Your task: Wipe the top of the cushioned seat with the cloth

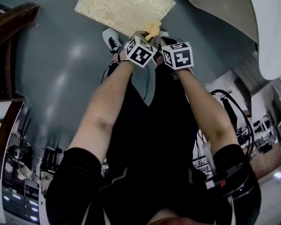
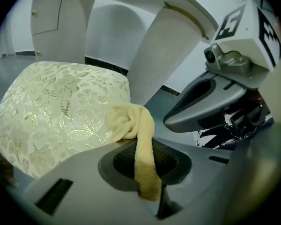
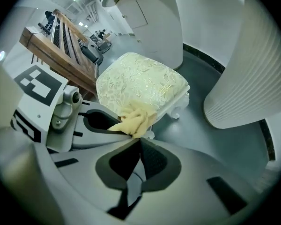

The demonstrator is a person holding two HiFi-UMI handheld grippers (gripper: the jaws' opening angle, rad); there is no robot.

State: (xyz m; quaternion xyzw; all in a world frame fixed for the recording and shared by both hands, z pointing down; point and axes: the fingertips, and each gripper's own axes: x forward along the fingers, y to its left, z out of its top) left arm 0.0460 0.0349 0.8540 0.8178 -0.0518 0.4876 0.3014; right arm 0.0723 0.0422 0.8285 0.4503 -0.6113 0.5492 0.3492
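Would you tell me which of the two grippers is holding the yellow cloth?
The left gripper: the yellow cloth runs between its jaws and bunches at the cushioned seat's edge. The right gripper beside it has its jaws together on nothing.

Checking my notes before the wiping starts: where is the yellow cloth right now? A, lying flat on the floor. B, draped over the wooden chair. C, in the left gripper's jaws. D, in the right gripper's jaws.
C: the left gripper view shows the cloth clamped between the jaws of the left gripper, with its bunched end by the corner of the cushioned seat. The right gripper has its jaws together on nothing.
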